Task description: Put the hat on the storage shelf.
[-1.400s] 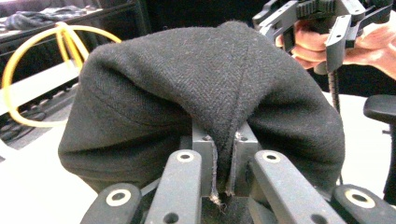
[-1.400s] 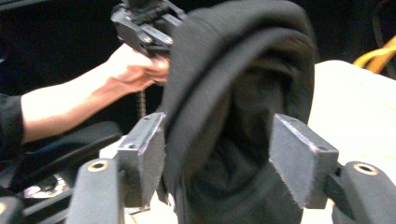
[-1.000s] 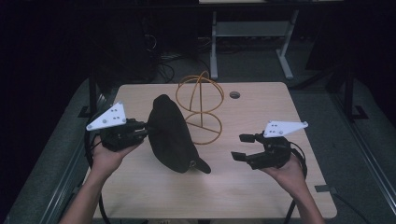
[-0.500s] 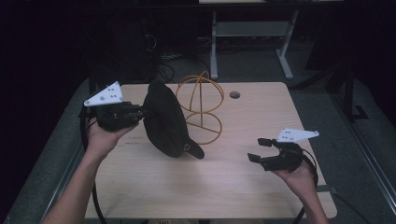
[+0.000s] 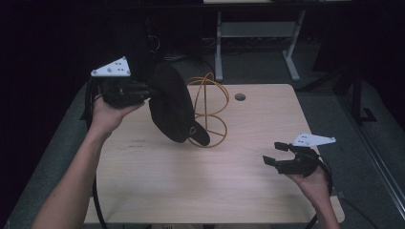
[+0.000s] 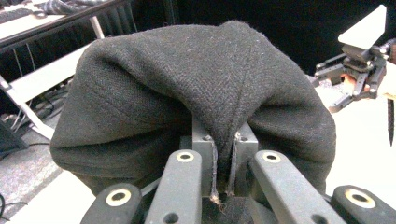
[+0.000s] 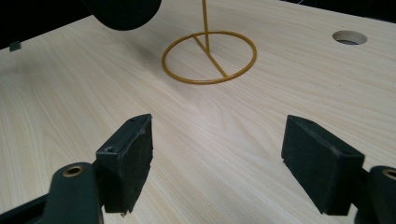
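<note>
A black woollen cap (image 5: 171, 102) with a herringbone weave hangs tilted in the air just left of the gold wire stand (image 5: 208, 110), its brim lowest, its fabric pinched into a fold at the upper edge.

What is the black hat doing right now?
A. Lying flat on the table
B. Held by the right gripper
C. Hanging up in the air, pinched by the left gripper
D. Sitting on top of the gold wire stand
C: the left gripper pinches the hat, which hangs above the table, beside the wire stand.
</note>
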{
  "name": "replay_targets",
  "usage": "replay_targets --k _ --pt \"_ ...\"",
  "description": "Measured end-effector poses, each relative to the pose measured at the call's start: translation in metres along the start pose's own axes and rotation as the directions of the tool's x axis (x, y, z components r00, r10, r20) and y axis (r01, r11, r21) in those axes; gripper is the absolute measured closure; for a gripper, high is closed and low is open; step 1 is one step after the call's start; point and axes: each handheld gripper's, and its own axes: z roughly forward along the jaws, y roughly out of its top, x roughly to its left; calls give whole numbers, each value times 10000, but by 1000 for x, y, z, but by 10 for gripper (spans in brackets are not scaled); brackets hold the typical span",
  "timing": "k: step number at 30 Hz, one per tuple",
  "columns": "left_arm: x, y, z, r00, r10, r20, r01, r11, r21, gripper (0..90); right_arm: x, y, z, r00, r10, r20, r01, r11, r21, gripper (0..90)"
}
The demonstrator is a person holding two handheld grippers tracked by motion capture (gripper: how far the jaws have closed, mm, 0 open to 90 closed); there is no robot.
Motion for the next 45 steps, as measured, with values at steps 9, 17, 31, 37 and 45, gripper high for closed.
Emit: replay_targets --k 9,17,31,37,45 --pt "15 42 12 9996 121 267 -130 9993 341 840 -4 -1 -7 9998 125 157 -122 9997 -218 235" --pt "18 72 38 9984 -84 562 16 9927 1203 839 -8 0 -15 9994 326 64 -322 9978 -576 234" --pt "33 98 150 9920 -1172 477 991 9539 2834 812 -12 -6 -11 9977 665 -152 -675 9948 -767 236" --pt "39 90 177 9889 -1444 340 1294 9517 2785 604 -12 -10 -4 9967 736 -339 -757 9950 -649 238" --pt "35 86 172 9912 -1314 174 1211 9513 2833 516 -10 -12 0 9962 761 -430 -785 9951 -593 238"
